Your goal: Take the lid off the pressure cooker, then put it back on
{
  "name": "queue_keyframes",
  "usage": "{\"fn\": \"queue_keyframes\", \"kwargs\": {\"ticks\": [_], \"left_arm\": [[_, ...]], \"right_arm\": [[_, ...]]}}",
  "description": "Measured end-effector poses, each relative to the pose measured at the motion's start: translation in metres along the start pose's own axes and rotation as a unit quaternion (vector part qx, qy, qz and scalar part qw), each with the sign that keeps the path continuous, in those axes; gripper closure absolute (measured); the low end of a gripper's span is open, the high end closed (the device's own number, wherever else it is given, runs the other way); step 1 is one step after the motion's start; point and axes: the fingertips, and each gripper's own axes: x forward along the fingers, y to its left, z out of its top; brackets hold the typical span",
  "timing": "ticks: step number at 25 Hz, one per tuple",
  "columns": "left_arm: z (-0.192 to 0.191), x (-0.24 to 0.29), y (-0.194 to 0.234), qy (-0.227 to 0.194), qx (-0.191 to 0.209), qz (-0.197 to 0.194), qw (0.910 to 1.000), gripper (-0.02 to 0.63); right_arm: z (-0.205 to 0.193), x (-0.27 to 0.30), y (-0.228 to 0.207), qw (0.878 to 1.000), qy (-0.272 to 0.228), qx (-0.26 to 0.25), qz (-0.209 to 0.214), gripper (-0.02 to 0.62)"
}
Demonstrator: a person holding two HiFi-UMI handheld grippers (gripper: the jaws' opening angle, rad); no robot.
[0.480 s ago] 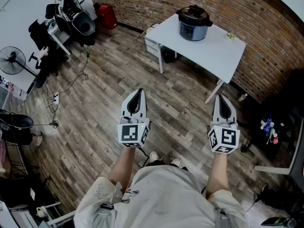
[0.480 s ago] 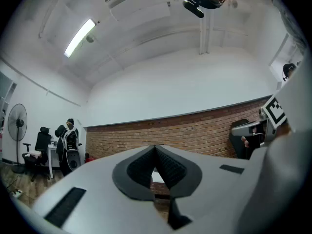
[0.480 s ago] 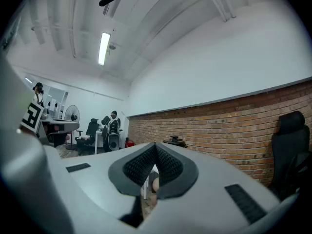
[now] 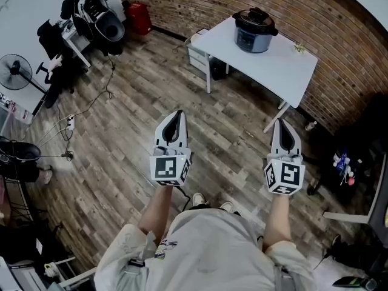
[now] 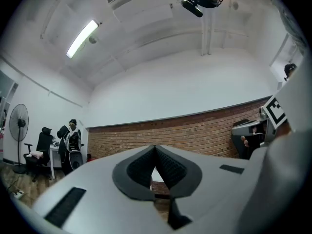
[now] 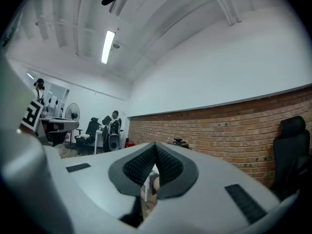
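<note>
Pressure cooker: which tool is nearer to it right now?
Right. The right tool hangs short of the table, nearly in line with the pressure cooker; the left tool sits farther left.

Pressure cooker (image 6: 178,141) mostly behind right hand-held gripper (image 6: 155,146)

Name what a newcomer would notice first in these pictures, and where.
The left gripper and right gripper stand out at centre, jaws shut and empty, over the wood floor. Beyond them a black pressure cooker, lid on, sits on a white table by the brick wall.
</note>
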Motion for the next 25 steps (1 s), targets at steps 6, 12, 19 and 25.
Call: {"fn": "queue_keyframes", "kwargs": {"ticks": [6,12,19,25], "left_arm": [[-0.01,-0.009,0.031,0.005,0.009,0.022,0.9997,0.592],[-0.017,-0.022,0.068,0.006,0.008,0.034,0.9994,0.592],[-0.026,-0.033,0.102,0.016,0.012,0.053,0.9984,0.586],[-0.041,-0.016,0.11,0.035,0.009,0.04,0.9986,0.472]], "right_arm": [[-0.005,0.011,0.028,1.0,-0.004,0.013,0.004,0.578],[-0.009,0.023,0.063,1.0,-0.001,0.014,0.018,0.578],[-0.014,0.037,0.094,0.999,0.0,0.019,0.033,0.548],[-0.019,0.06,0.101,0.999,0.0,0.024,0.042,0.419]]}}
